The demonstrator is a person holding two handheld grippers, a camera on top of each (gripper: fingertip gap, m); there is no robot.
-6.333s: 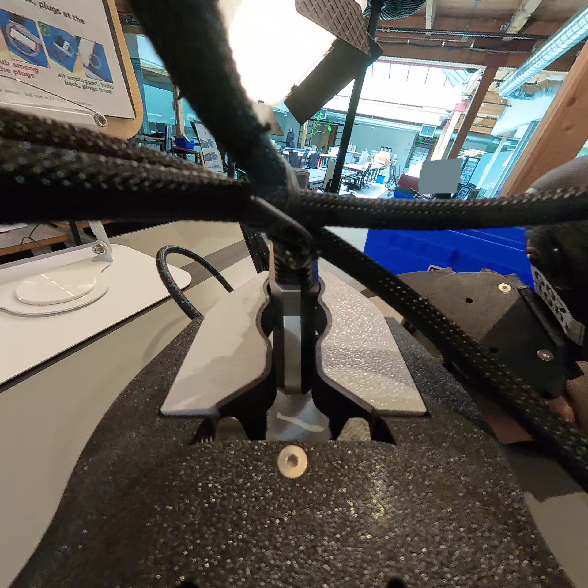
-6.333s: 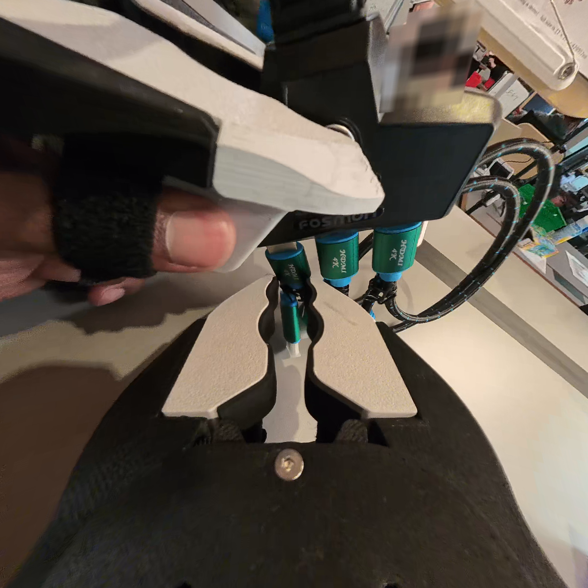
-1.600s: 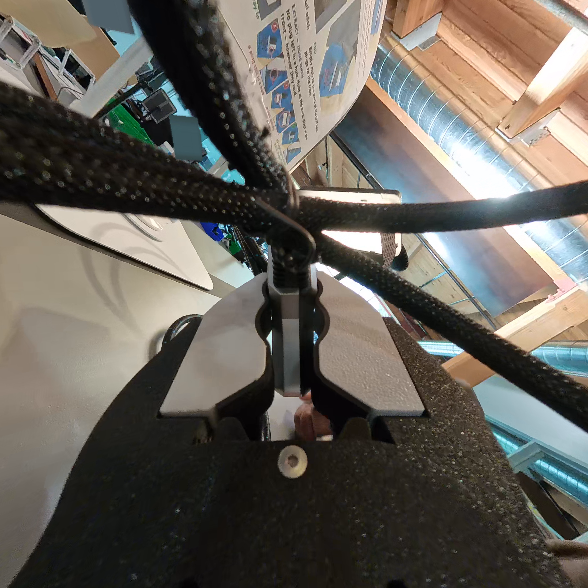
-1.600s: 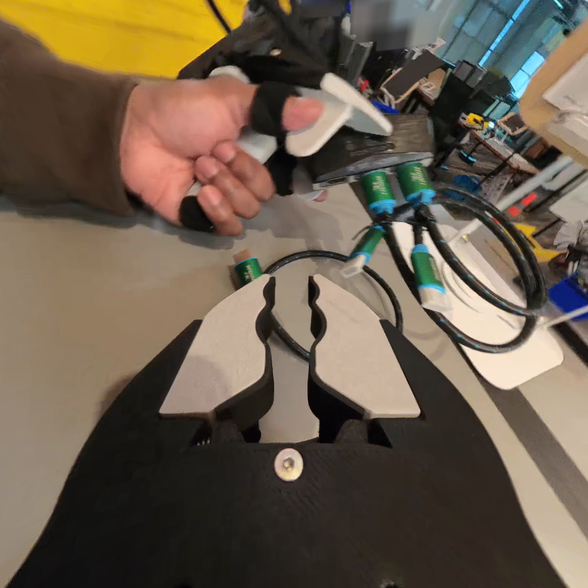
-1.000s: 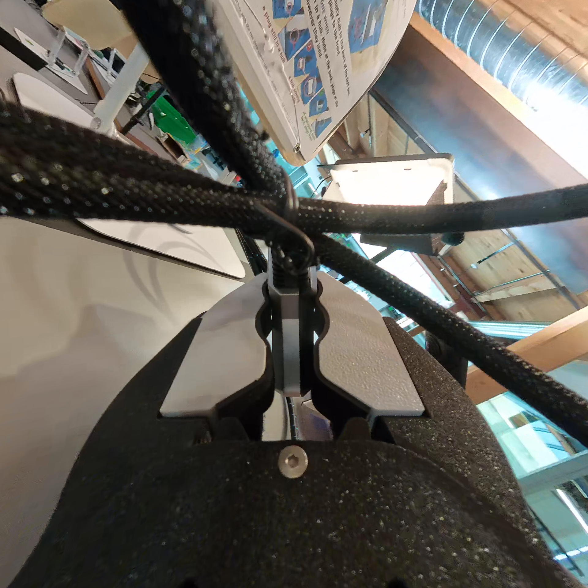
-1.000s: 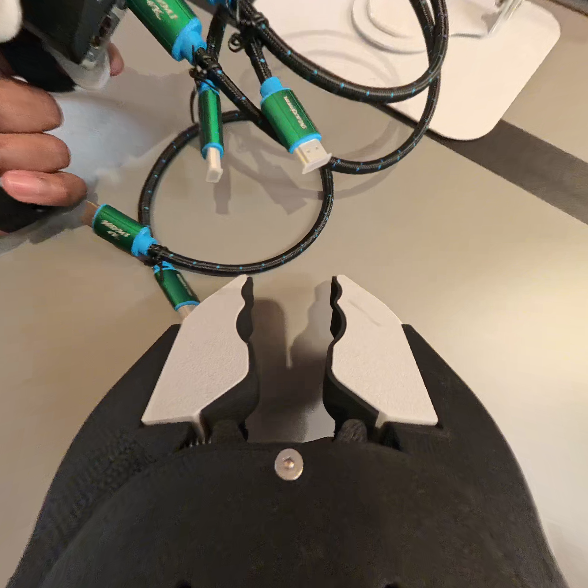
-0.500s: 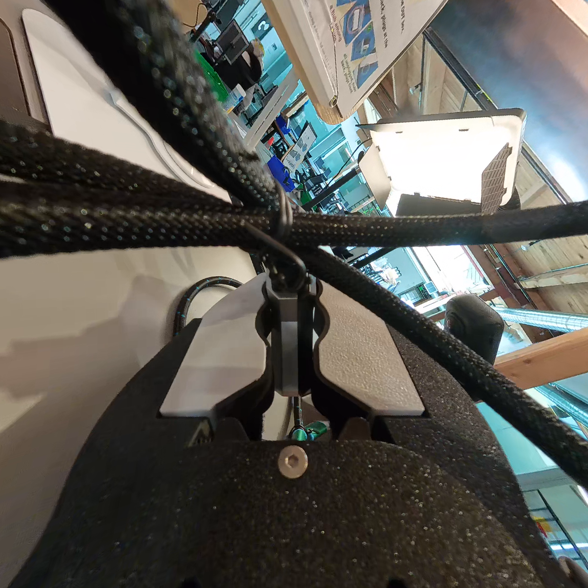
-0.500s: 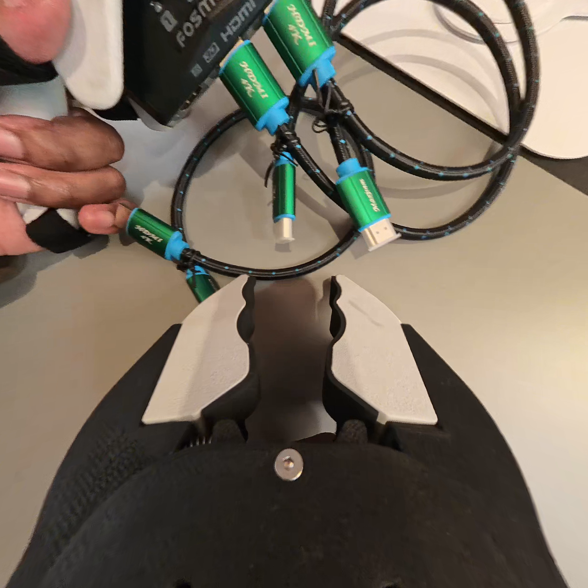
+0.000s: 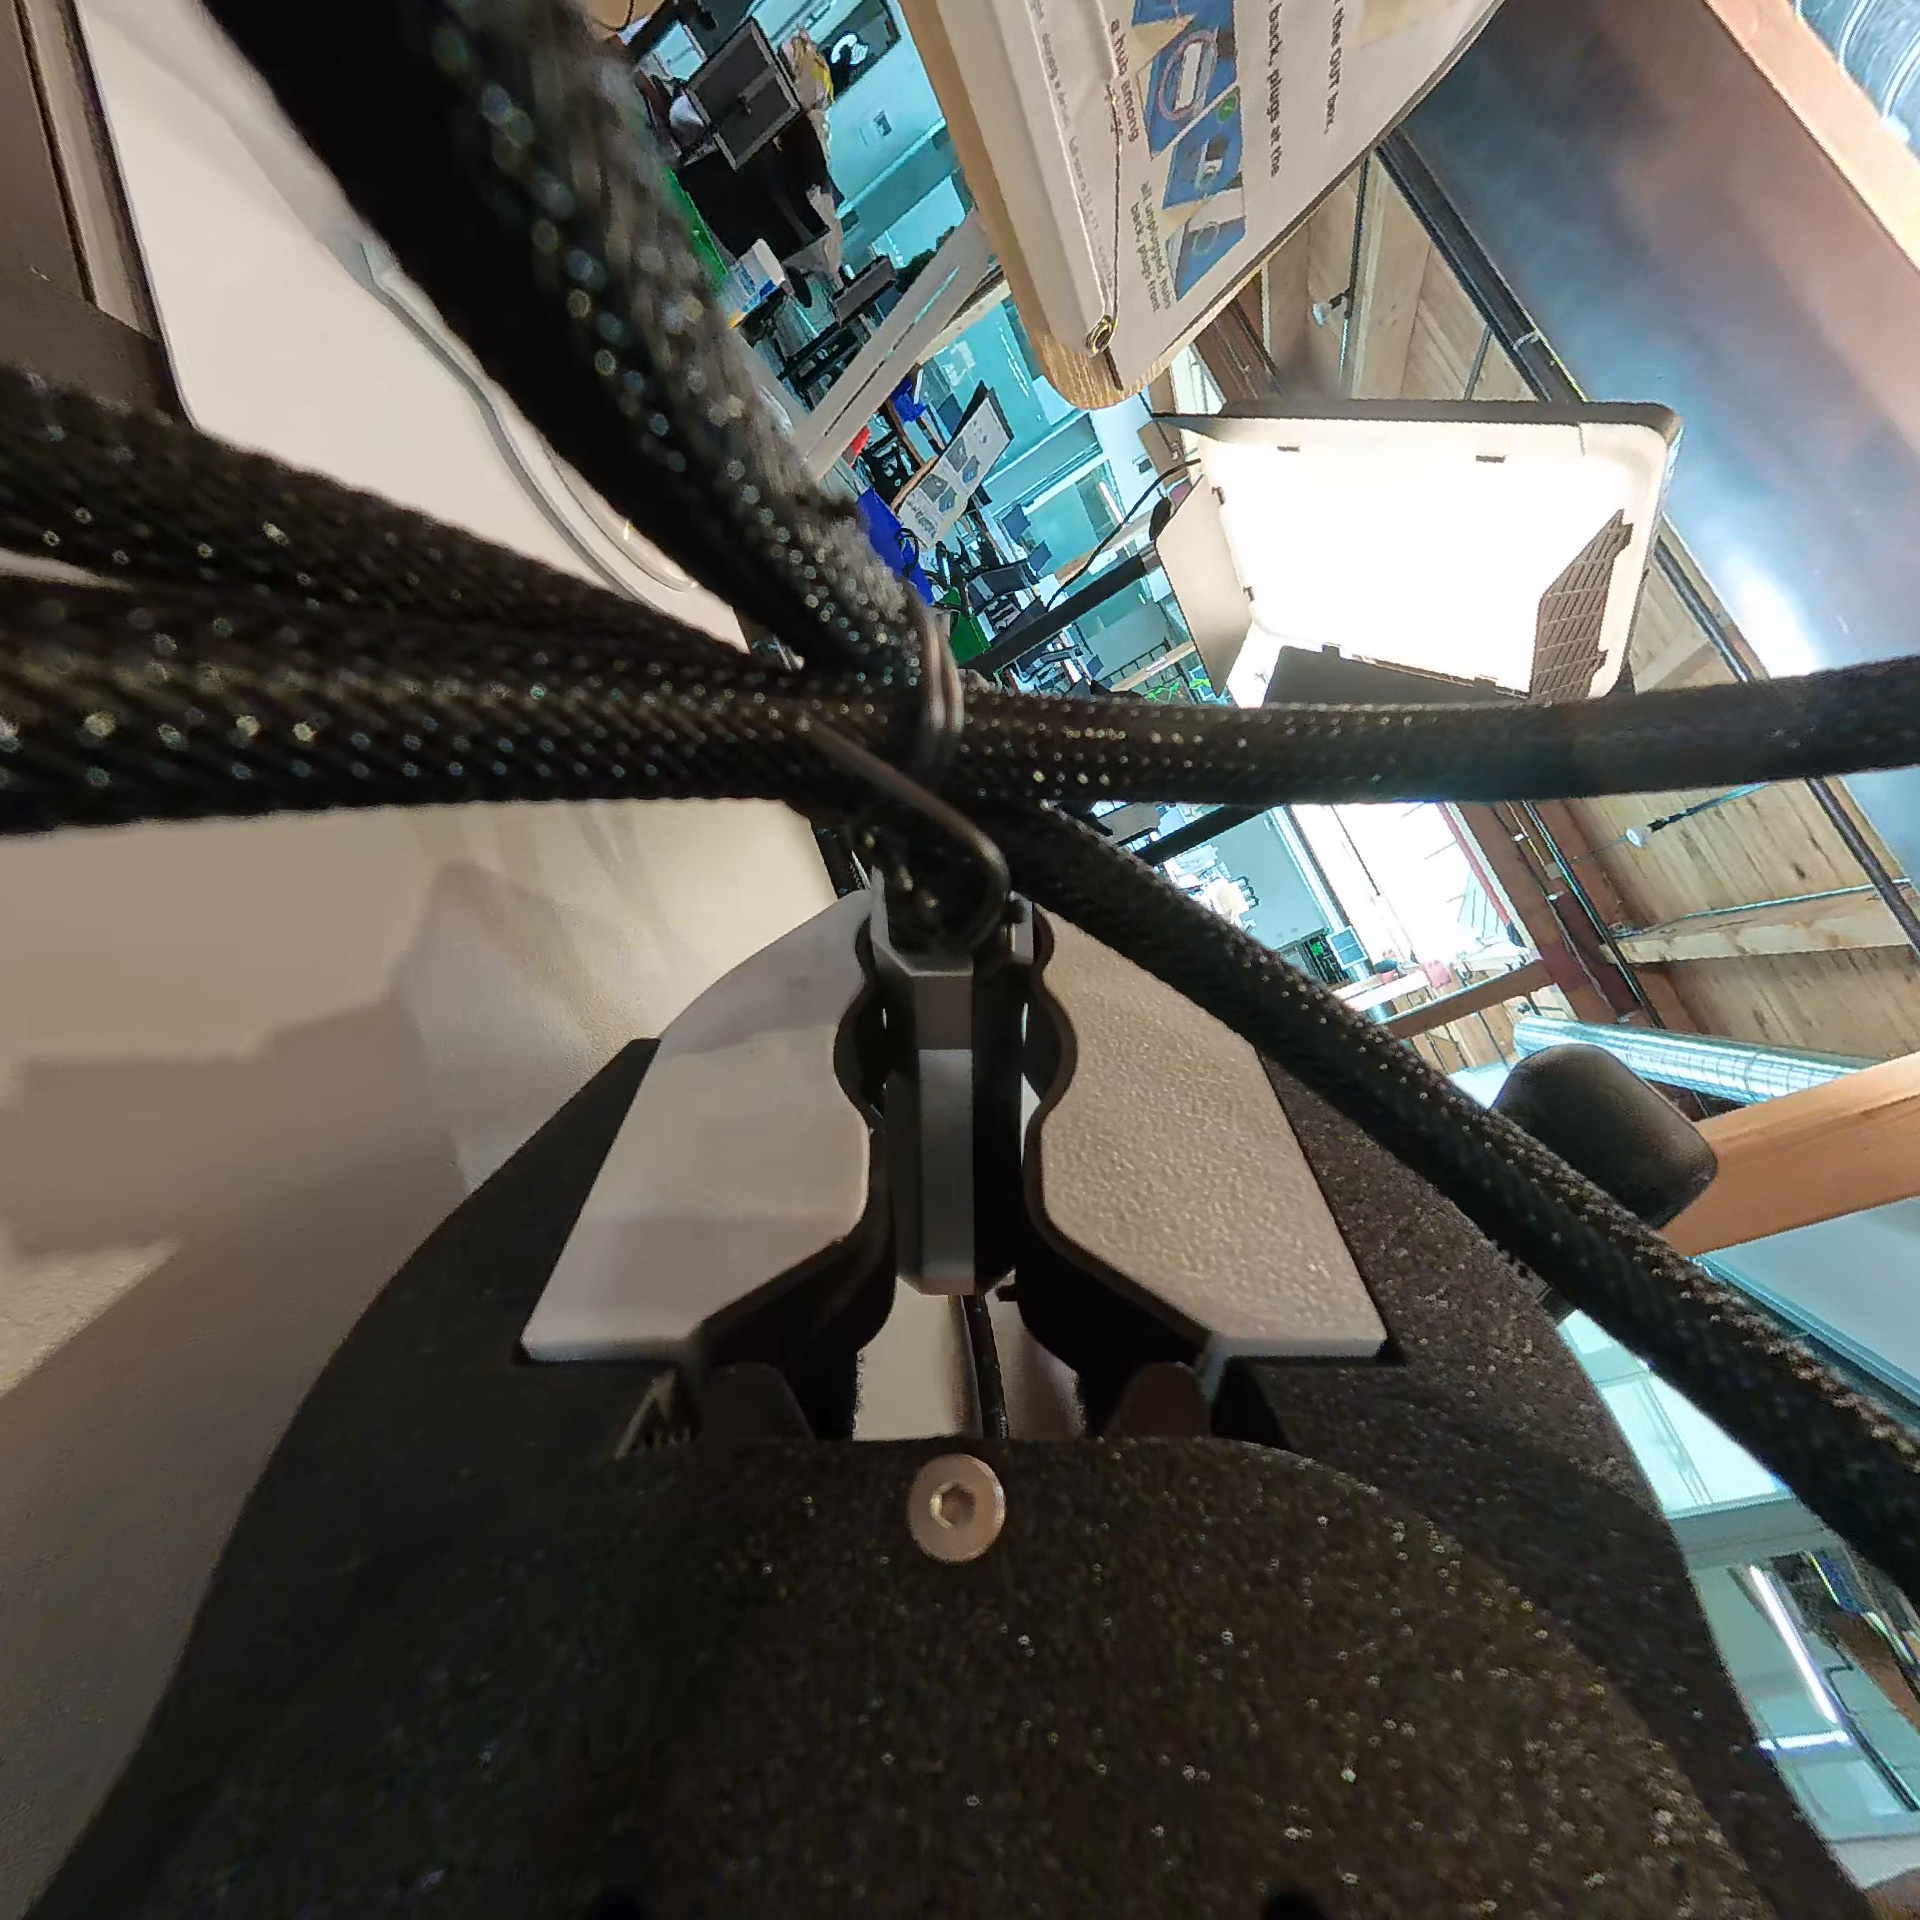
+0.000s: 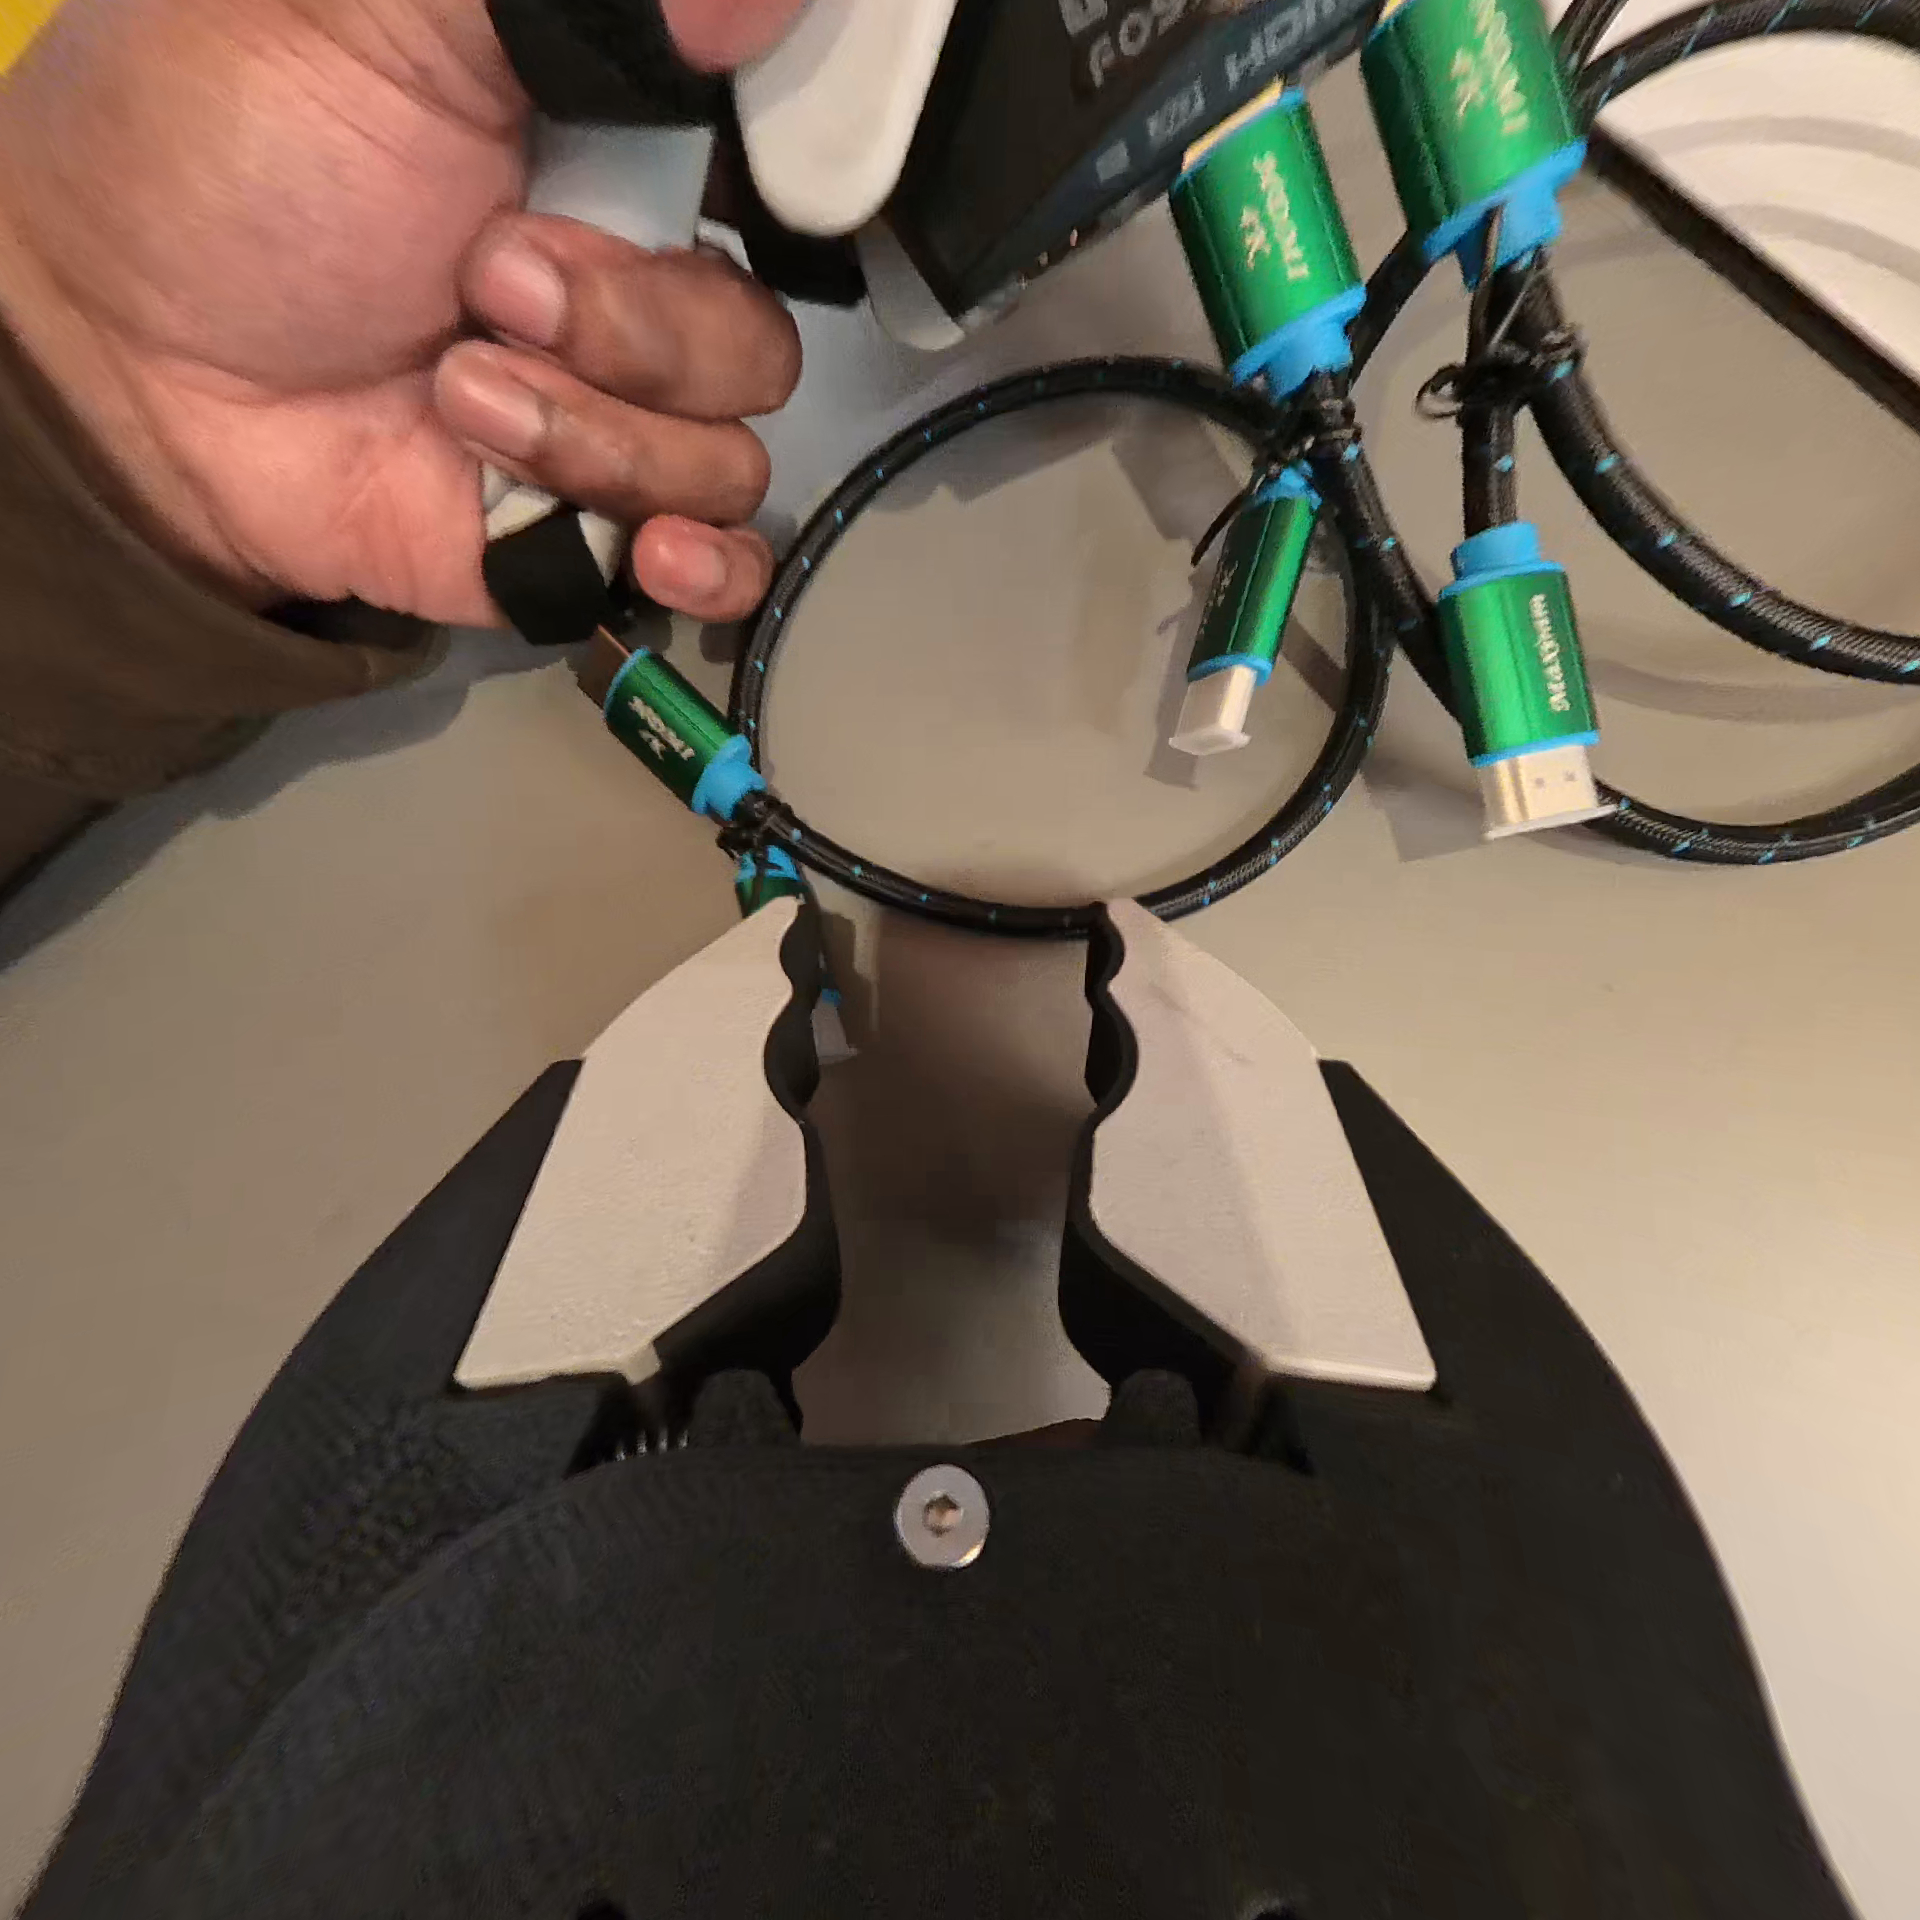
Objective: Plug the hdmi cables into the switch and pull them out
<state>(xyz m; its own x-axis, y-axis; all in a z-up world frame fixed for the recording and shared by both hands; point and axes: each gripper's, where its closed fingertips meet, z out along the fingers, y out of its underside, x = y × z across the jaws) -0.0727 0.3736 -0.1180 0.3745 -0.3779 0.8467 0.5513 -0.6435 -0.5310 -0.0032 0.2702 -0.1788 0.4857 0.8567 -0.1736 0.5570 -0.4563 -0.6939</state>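
Left gripper clamped on black box, two green plugs seated. Right gripper gaping, empty, just above cable loop; loose plug near.

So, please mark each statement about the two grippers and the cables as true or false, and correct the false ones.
1. The right gripper is shut on a green plug. False: its fingers stand apart, with only the table between them.
2. The left gripper grips a dark flat box. True.
3. Two green plugs are plugged into that box, seen in the right wrist view. True.
4. The looped black cable hangs in the air. False: it lies on the beige table, just ahead of the right fingertips.
5. The cable braid has red flecks. False: the flecks are blue.
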